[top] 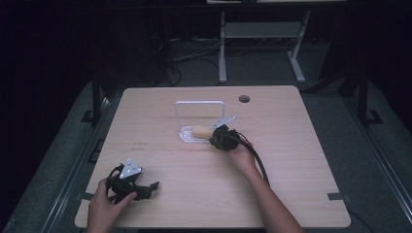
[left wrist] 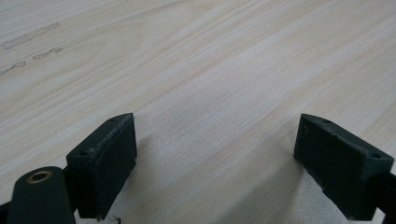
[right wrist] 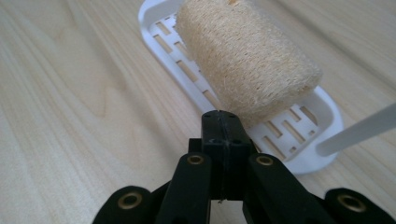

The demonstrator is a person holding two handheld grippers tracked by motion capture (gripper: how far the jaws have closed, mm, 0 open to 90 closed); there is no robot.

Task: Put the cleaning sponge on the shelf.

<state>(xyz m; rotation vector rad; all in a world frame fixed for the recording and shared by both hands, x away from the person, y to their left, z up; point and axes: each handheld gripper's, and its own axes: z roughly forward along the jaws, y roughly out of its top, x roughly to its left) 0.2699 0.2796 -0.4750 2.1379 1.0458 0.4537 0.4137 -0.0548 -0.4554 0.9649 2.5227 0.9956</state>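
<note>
I see the pale wooden table (top: pixel 291 184), and near its middle the white slotted plastic tray (right wrist: pixel 289 126) with a wire hoop. A tan cylindrical loofah (right wrist: pixel 247 65) lies on that tray. My right gripper (right wrist: pixel 221 122) sits just beside the loofah — jaws pressed together, gripping nothing. My left gripper (left wrist: pixel 215 158) rests well apart from the tray, near the table's front edge — jaws wide, empty.

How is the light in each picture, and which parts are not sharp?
High view: table evenly lit, room behind it dark, the small loofah soft. Left gripper view: open jaws cast soft shadows on the wood, far grain blurred. Right gripper view: loofah fibres sharp, tray far end and near linkage slightly soft, no glare.
</note>
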